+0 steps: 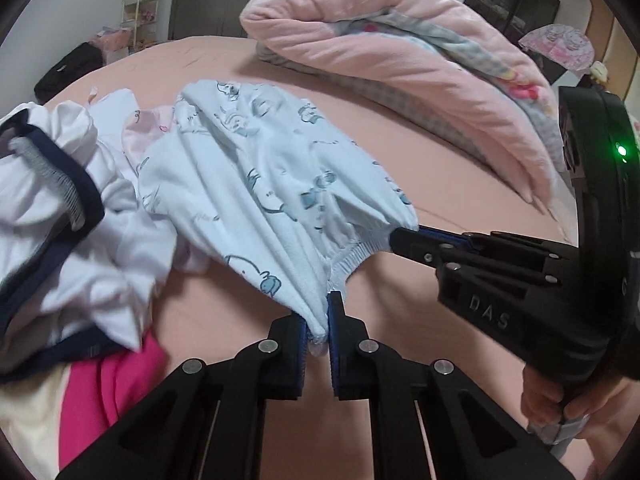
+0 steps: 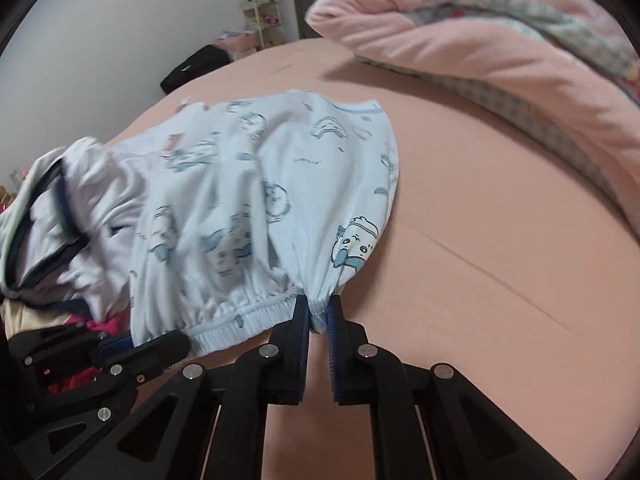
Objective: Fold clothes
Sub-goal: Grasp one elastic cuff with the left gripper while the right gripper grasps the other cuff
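Note:
A light blue garment (image 1: 256, 184) printed with small cartoon animals lies partly lifted off the pink bed (image 1: 400, 184). My left gripper (image 1: 318, 326) is shut on one end of its elastic waistband. My right gripper (image 1: 394, 238) comes in from the right in the left wrist view and pinches the waistband's other end. In the right wrist view the same garment (image 2: 260, 208) spreads out ahead, my right gripper (image 2: 319, 314) is shut on a gathered bit of the waistband, and my left gripper (image 2: 176, 342) holds the band at the lower left. A hand (image 1: 552, 396) grips the right tool's handle.
A heap of other clothes lies to the left: a white top with navy trim (image 1: 60, 216), a magenta piece (image 1: 108, 384) and a cream piece (image 1: 28, 412). A folded pink quilt (image 1: 420, 64) rests at the back right of the bed. A black bag (image 1: 68, 68) and a shelf (image 1: 142, 0) stand beyond.

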